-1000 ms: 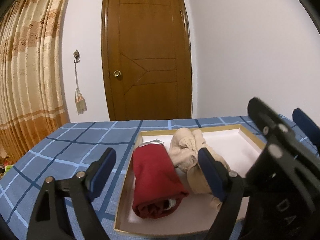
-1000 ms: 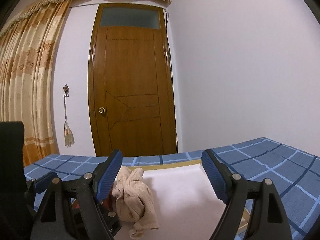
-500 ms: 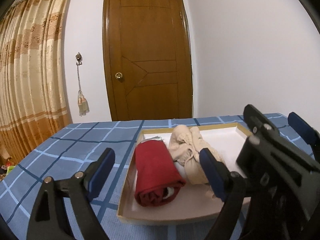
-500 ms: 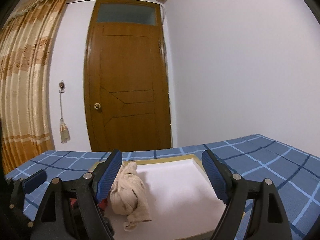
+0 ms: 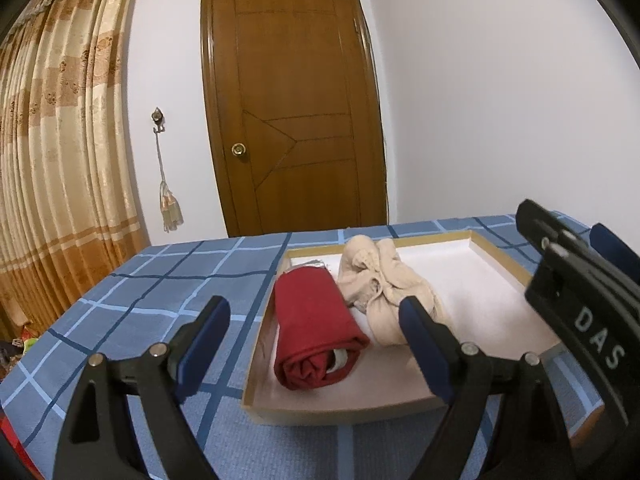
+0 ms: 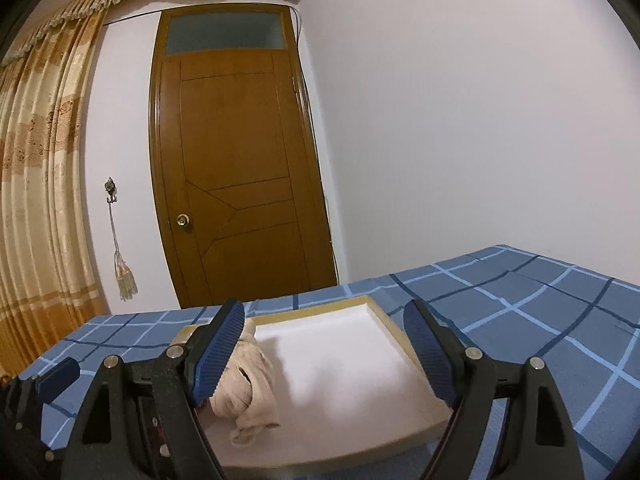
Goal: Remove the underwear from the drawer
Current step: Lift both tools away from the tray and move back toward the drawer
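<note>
Moved since before: both grippers pulled back and up from the tray, so the whole near edge of the tray shows now; the rolled clothes lie where they lay.
Left gripper [image 5: 316,342]: black with blue pads, jaws wide apart, nothing between them, held above the near edge of the tray and the cloth.
Right gripper [image 6: 324,354]: black with blue pads, jaws wide apart, holding nothing, up over the near right part of the tray.
Drawer: a flat, shallow tray with a light wooden rim and a white floor [image 5: 498,264], lying on the blue checked cloth [image 5: 160,300].
Red underwear: a dark red rolled-up bundle [image 5: 316,332] in the left part of the tray, close to the left rim, with a bit of grey and white showing at its near end.
Beige underwear: a soft, crumpled cream bundle [image 5: 384,288] just right of the red roll, touching it or nearly so; hard to tell which.
Same beige bundle from the right wrist view: [image 6: 248,384] partly hidden behind the left finger.
Right half of tray: white floor only.
Behind: a brown wooden door [image 5: 292,120] with a round brass knob, white walls, gold patterned curtains [image 5: 60,160] on the left, and a tassel hanging from a wall hook [image 5: 170,204].
</note>
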Demonstrator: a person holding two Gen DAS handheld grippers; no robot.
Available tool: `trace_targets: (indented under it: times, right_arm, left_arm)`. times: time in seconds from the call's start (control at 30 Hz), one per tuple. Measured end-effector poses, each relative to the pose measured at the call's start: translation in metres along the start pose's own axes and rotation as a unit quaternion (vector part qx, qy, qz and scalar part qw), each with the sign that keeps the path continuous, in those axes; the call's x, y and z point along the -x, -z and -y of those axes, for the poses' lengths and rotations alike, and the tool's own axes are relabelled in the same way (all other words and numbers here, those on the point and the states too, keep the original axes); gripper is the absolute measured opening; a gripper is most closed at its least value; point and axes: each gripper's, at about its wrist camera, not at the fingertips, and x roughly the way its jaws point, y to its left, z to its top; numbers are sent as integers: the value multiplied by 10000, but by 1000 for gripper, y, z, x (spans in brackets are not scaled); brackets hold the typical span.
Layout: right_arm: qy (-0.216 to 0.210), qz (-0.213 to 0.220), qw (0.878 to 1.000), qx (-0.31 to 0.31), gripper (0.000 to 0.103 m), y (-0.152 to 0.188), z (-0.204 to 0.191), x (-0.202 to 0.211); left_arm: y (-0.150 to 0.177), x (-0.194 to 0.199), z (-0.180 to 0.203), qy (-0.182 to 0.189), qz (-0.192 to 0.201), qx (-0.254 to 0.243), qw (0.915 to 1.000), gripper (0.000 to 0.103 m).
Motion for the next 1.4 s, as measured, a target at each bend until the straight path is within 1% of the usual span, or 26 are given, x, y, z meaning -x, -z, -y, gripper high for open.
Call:
trace_targets:
  times: [0.07, 0.23, 0.5, 0.57, 0.67, 0.73, 0.8, 0.9, 1.07, 1.2, 1.3, 1.4]
  right_arm:
    - [-53, -122, 9999, -17, 84, 2, 2, 2]
    - [-113, -160, 9998, 48, 84, 6, 4, 14]
    - [-253, -235, 9993, 140, 84, 12, 8, 33]
    - [-264, -282, 9992, 113, 84, 14, 12, 36]
    - [-277, -354, 9990, 37, 84, 16, 20, 43]
    - [-274, -391, 9989, 12, 84, 18, 23, 48]
    - [-318, -451, 9985, -46, 84, 20, 28, 53]
    - [-360, -473, 9982, -88, 84, 22, 33, 61]
    - [-484, -538, 9972, -168, 84, 24, 39, 73]
    - [-574, -657, 9959, -223, 84, 28, 42, 83]
    - [-558, -747, 9954, -198, 84, 33, 46, 91]
    - [-556, -850, 9946, -219, 84, 38, 52, 99]
  left_arm:
    - [1, 2, -1, 14, -34, 13, 10000, 88]
    - [4, 8, -3, -23, -74, 70, 9999, 88]
    - [12, 25, 6, 1, -119, -184, 9998, 88]
    - [13, 24, 7, -24, -286, -225, 9993, 88]
    - [31, 18, 12, 20, -612, -340, 9975, 87]
    - [40, 21, 14, 55, -562, -284, 9980, 87]
    - [46, 21, 17, 33, -629, -336, 9975, 87]
    - [44, 27, 17, 60, -551, -304, 9980, 87]
    - [45, 42, 17, 204, -579, -274, 9977, 87]
    - [48, 54, 18, 277, -686, -217, 9970, 87]
    - [51, 64, 19, 313, -783, -192, 9963, 87]
    - [55, 71, 19, 313, -952, -177, 9948, 87]
